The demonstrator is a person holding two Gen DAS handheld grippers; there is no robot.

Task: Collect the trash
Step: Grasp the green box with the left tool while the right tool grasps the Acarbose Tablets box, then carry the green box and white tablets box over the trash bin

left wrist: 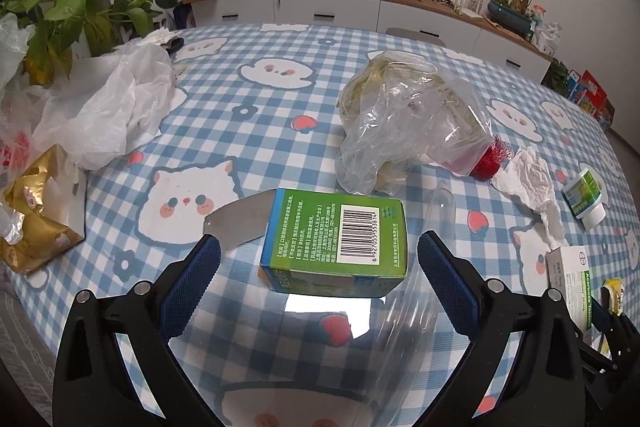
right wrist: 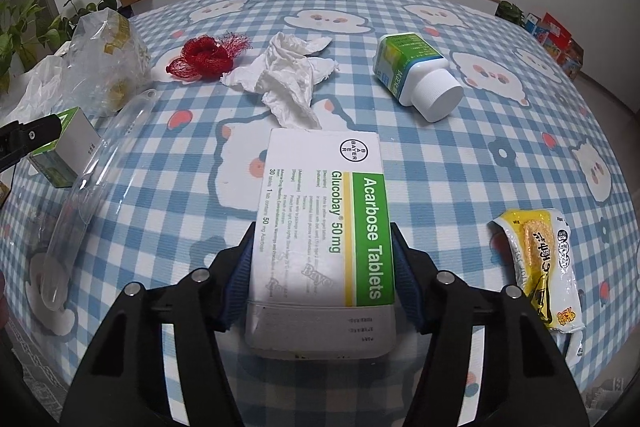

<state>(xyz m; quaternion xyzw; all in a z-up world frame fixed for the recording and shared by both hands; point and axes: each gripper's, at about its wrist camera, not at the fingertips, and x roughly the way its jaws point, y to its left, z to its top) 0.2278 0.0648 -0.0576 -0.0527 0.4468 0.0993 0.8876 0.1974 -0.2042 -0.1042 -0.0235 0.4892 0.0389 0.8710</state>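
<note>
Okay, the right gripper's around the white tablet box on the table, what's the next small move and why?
Probably finish closing the right gripper and lift slightly. The white tablet box sits squarely between its fingers, which look against the box's long sides, and it lies flat on the checked tablecloth. The left gripper stands open around the green box.

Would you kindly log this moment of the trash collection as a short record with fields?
surface: checked tablecloth
left hand-held gripper: open, jaws either side of the green box, not touching it
right hand-held gripper: pads against both long sides of the white tablet box
loose trash: crumpled tissue, red mesh, white-capped bottle on its side, yellow wrapper
bags: clear bag; white bag
</note>
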